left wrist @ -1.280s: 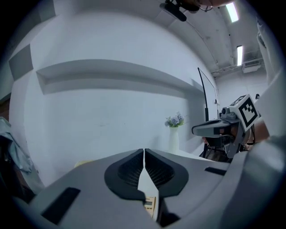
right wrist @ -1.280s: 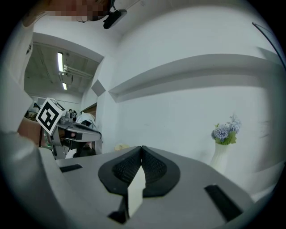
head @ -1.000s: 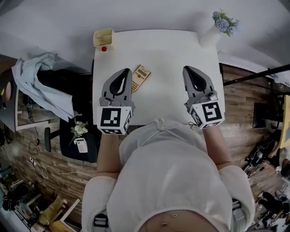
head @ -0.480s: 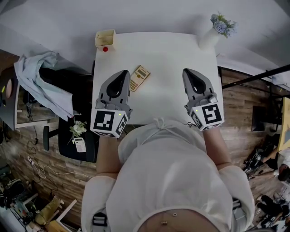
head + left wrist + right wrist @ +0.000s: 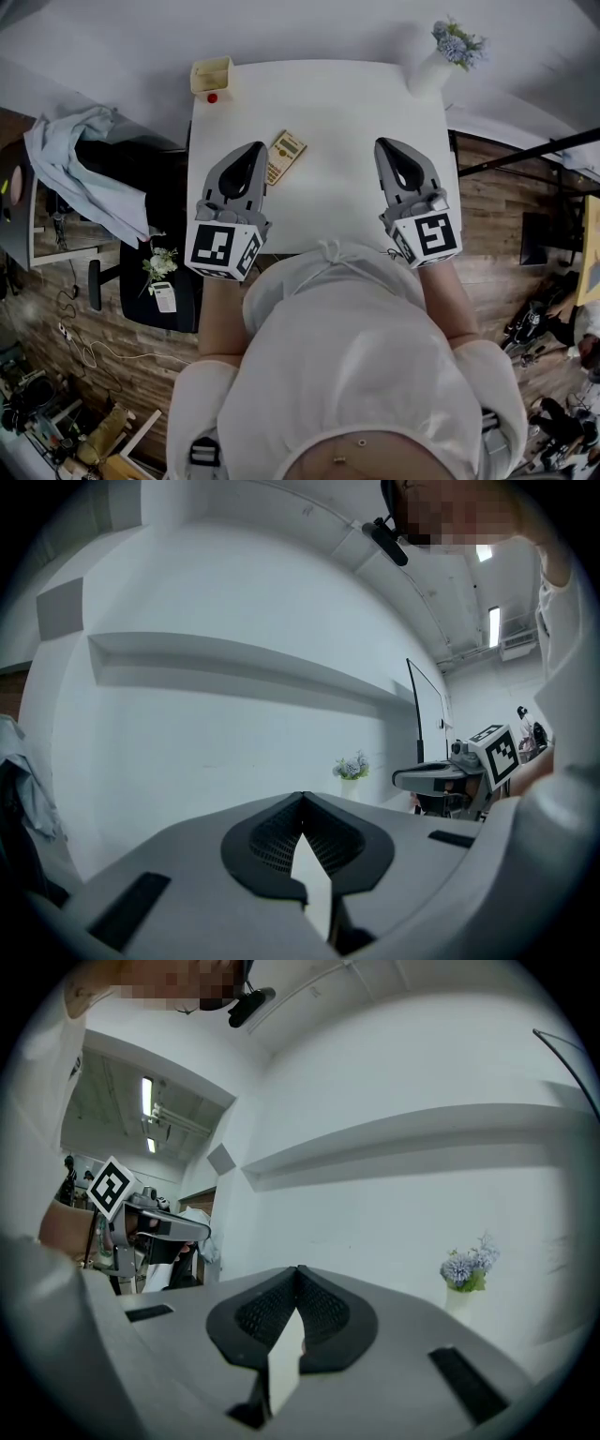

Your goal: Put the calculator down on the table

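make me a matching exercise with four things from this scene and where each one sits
Things:
1 calculator
2 vase of flowers
3 yellow box
4 blue cloth

Places:
A far left corner of the table
B off the table, to its left
C flat on the table, by the tip of the left tool
D far right corner of the table

Pairs: 1-C, 2-D, 3-A, 4-B

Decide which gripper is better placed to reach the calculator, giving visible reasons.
Left. The calculator lies on the table right beside the tip of the left gripper, while the right gripper sits much farther off.
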`<action>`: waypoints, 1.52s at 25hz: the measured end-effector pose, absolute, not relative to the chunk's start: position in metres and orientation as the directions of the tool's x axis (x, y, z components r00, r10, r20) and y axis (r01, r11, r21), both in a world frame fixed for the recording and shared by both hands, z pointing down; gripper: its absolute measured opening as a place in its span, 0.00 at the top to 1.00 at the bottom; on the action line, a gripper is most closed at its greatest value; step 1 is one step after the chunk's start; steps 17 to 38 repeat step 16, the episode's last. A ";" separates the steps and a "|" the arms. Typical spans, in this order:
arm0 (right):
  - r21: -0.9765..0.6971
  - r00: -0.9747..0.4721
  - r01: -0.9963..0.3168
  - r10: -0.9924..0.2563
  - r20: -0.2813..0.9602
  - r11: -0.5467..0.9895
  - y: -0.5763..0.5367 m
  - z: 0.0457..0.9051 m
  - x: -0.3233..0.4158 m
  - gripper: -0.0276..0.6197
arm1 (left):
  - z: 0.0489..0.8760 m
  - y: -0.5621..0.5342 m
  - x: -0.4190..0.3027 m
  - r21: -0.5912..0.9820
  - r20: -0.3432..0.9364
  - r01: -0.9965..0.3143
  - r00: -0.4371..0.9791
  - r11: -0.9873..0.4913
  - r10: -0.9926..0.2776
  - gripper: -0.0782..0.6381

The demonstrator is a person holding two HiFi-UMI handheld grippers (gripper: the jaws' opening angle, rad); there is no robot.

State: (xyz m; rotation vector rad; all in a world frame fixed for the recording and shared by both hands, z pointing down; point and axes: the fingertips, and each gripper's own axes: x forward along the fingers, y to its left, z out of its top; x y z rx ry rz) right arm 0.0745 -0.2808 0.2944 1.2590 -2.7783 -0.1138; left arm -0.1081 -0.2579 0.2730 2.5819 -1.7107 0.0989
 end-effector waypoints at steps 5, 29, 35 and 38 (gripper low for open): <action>0.105 -0.657 -0.745 -0.752 0.050 0.659 -0.282 0.297 0.068 0.96 | 0.278 -0.261 -0.109 -0.019 0.093 -0.915 0.400 -0.404 -0.912 0.87; 0.103 -0.651 -0.750 -0.756 0.059 0.654 -0.293 0.303 0.057 0.96 | 0.285 -0.269 -0.117 -0.014 0.093 -0.911 0.409 -0.412 -0.908 0.87; 0.103 -0.651 -0.750 -0.756 0.059 0.654 -0.293 0.303 0.057 0.96 | 0.285 -0.269 -0.117 -0.014 0.093 -0.911 0.409 -0.412 -0.908 0.87; 0.103 -0.651 -0.750 -0.756 0.059 0.654 -0.293 0.303 0.057 0.96 | 0.285 -0.269 -0.117 -0.014 0.093 -0.911 0.409 -0.412 -0.908 0.87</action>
